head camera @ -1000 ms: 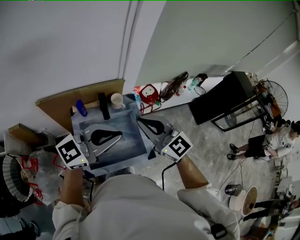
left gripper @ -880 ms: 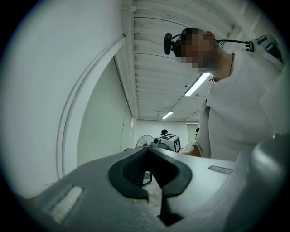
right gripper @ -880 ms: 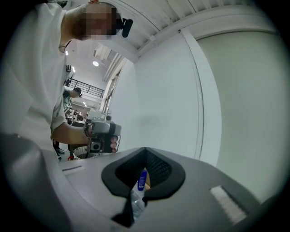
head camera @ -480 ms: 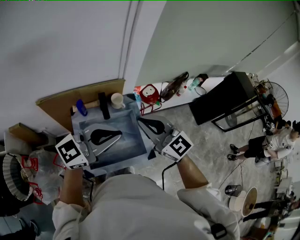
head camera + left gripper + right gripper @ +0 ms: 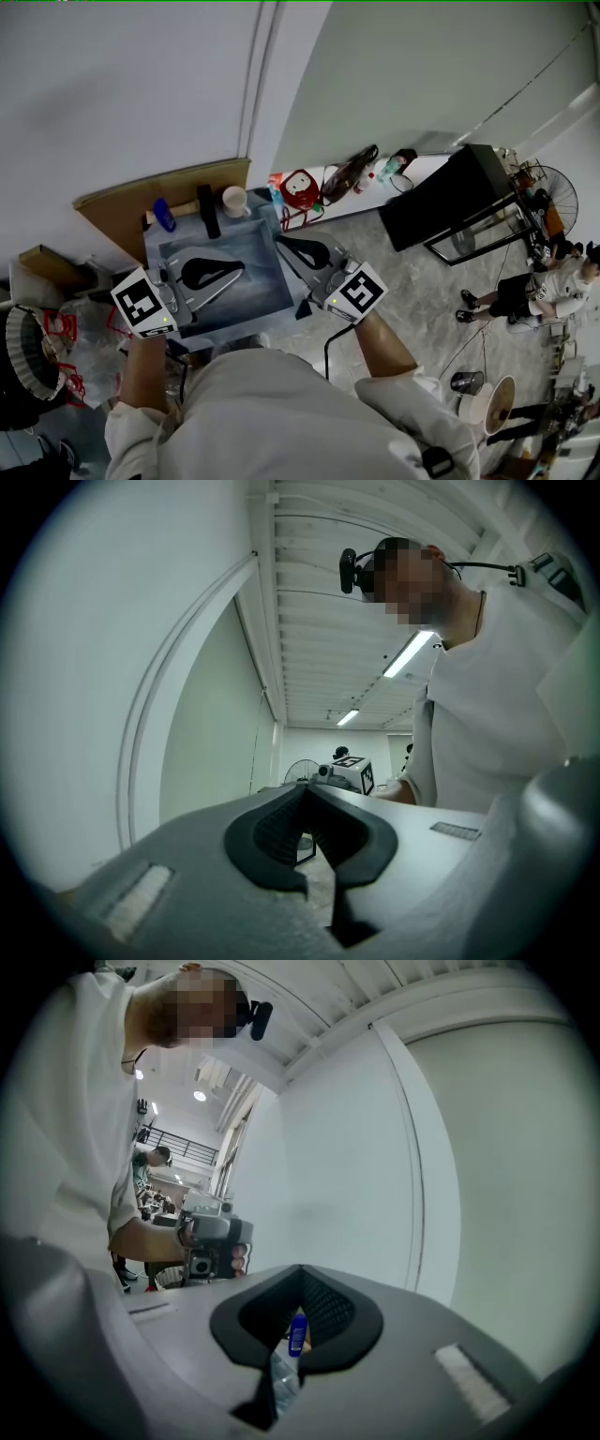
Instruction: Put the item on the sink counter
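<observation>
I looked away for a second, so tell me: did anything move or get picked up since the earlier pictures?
Nothing visibly changed. The left gripper and right gripper stay shut and empty at the sink; the cup and blue bottle sit untouched behind it.

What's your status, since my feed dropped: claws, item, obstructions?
Left claw and right claw shut, empty, at the sink. Blue bottle and cup stand on its counter. Nothing blocking seen.

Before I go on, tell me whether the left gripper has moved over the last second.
No. The left gripper stays at the same spot over the left side of the sink, jaws shut, as in the earlier head views.
</observation>
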A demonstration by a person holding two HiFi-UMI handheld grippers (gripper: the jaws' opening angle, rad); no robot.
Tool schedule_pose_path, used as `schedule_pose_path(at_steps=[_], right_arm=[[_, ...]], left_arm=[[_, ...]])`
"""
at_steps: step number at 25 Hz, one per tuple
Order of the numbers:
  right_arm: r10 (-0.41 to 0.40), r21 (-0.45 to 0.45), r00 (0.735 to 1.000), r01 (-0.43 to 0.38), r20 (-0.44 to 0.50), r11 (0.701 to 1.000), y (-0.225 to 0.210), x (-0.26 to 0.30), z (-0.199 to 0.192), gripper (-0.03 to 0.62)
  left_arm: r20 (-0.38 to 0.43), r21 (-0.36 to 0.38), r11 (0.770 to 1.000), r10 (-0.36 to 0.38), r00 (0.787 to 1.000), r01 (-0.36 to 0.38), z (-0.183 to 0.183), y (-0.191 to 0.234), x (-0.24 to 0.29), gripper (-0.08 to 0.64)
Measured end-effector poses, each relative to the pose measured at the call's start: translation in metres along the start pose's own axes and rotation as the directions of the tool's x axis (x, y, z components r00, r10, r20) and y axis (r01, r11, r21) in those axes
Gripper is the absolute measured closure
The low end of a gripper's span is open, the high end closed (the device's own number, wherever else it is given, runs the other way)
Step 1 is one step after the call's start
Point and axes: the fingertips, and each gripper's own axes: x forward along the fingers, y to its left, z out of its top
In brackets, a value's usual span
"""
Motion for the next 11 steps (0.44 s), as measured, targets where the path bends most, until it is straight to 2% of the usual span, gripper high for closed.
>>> schedule_pose_path(at_steps=[11], right_arm=[[0.001, -0.009, 1.000, -0.001, -0.002, 1.000, 0.0035, -0.0092, 0.0018, 0.591]], left_arm=[[0.002, 0.009, 1.000, 0.004, 1.000, -0.004, 0.0018, -0.0098, 0.0038, 0.554]])
